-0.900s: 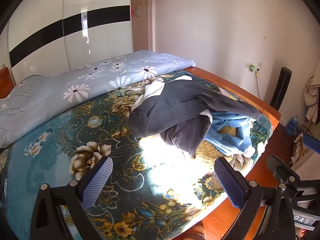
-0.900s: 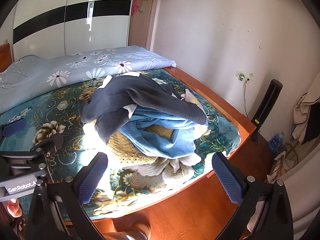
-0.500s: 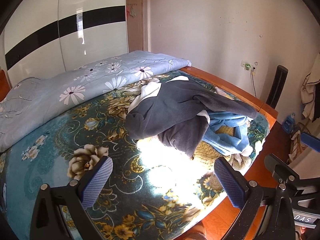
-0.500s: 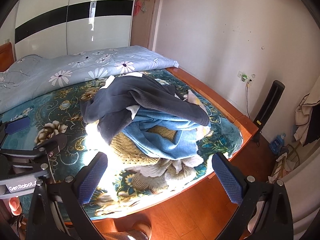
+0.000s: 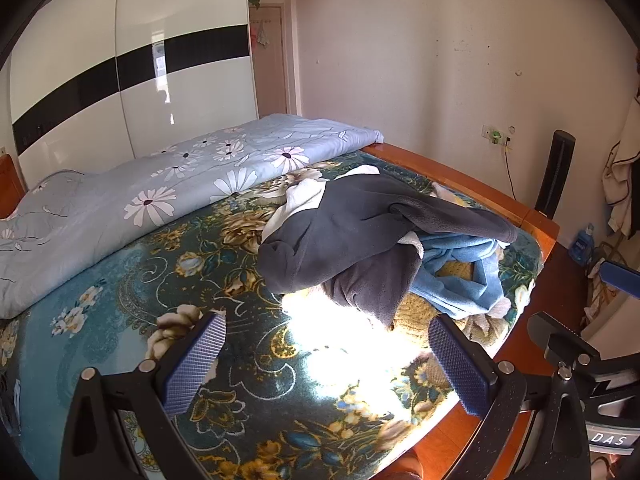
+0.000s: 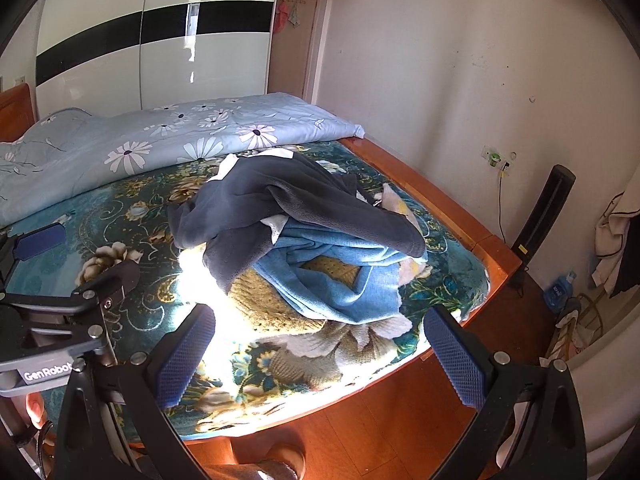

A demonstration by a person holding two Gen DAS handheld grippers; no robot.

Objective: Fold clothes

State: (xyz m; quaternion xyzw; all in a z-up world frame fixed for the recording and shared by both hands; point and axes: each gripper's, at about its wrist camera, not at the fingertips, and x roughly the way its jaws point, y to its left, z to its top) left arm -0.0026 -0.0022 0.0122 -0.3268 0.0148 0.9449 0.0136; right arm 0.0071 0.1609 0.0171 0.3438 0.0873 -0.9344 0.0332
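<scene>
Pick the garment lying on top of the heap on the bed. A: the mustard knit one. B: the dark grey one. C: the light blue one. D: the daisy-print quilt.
B: the dark grey garment drapes over the light blue garment, with the mustard knit underneath both; the daisy-print quilt lies apart, along the far side of the bed.

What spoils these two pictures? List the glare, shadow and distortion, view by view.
Left wrist view: a sun patch burns the floral bedspread to white just ahead of the clothes pile; fisheye bends the wardrobe; corners go black. Right wrist view: the same glare washes out the bedspread's near edge and the knit's left side; the walls bow outward.
</scene>
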